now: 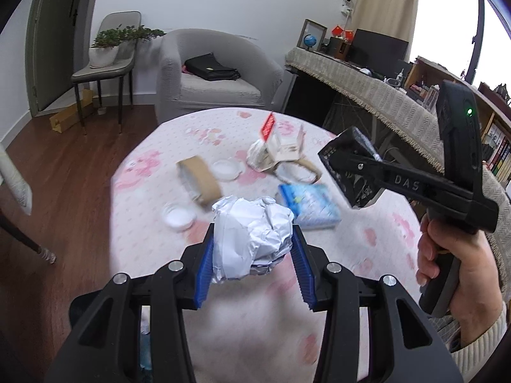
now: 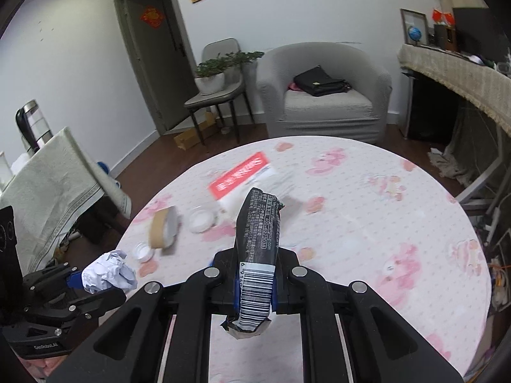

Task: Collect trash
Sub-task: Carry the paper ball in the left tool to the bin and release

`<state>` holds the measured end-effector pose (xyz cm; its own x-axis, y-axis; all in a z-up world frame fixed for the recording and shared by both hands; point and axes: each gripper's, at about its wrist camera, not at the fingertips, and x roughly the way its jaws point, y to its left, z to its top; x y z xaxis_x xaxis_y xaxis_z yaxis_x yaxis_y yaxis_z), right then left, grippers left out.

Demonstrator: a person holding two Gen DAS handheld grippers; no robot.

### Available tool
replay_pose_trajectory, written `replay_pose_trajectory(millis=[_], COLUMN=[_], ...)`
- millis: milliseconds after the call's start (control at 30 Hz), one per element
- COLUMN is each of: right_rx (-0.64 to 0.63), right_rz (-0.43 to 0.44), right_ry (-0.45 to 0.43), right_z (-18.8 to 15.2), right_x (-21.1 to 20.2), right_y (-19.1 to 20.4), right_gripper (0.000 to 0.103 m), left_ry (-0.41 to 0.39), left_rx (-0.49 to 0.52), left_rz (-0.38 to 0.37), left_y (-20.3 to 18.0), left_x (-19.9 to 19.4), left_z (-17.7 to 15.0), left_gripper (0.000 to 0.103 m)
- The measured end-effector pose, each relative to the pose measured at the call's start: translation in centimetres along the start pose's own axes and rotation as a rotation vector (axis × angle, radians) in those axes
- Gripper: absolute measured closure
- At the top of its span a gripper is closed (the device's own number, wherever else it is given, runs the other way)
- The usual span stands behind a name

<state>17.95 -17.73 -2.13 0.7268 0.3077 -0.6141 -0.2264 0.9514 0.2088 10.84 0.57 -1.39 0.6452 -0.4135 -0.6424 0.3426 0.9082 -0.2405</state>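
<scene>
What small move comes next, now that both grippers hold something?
Probably carry both pieces off the table to wherever trash goes; no bin shows in either view. The left gripper is shut on the crumpled foil ball, the right gripper on the black wrapper, both lifted above the table.

Black wrapper (image 2: 257, 249) hides red packet's (image 2: 242, 175) lower end (blurred).

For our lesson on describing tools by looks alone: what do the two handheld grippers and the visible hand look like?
Both grippers are matte black plastic linkages with silver round pivot bolts and ribbed blue finger pads. The right gripper carries raised "DAS" lettering and a small green light; the left gripper has small white lettering low on its body. The bare right hand shows a cream knitted cuff. No cables are visible.
</scene>
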Motion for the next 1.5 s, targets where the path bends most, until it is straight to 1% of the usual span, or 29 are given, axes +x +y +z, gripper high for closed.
replay_pose_trajectory(millis=[233,400,500,733,1133,1267,1500], right_rx=[-0.038,-0.102,-0.137,-0.172,-0.228,-0.26,-0.313], right_rz=[0.051,0.111,0.129,0.185,0.275,0.295,0.312], right_ry=[0.006,0.028,0.037,0.054,0.076,0.096,0.138], right_z=[-0.9,-1.9,-2.3,-2.8,-3.0,-3.5,-4.4], right_x=[0.1,0.8,1.0,1.7,3.9,5.0,6.8], right_y=[3.7,7.4,9.2,12.4,18.9,21.4,24.8], right_gripper=[0.09,0.09,0.09,0.09,0.09,0.09,0.09], left_ry=[-0.01,-0.027,-0.023,0.003,0.09,0.117,0.212], left_rx=[-0.025,-0.025,-0.038,-0.072,-0.134,-0.152,-0.189], left_rz=[0.064,0.112,0.135,0.168,0.253,0.268,0.281], left_y=[2.4,3.8,5.1,8.1,14.7,16.5,19.1], left_x=[-2.6,-4.4,-5.2,-6.1,-5.9,-6.0,-4.9], left_z=[-1.8,-2.9,-3.7,-5.0,-8.6,-10.0,-12.2], left_gripper=[0.055,0.055,0.055,0.055,0.055,0.055,0.055])
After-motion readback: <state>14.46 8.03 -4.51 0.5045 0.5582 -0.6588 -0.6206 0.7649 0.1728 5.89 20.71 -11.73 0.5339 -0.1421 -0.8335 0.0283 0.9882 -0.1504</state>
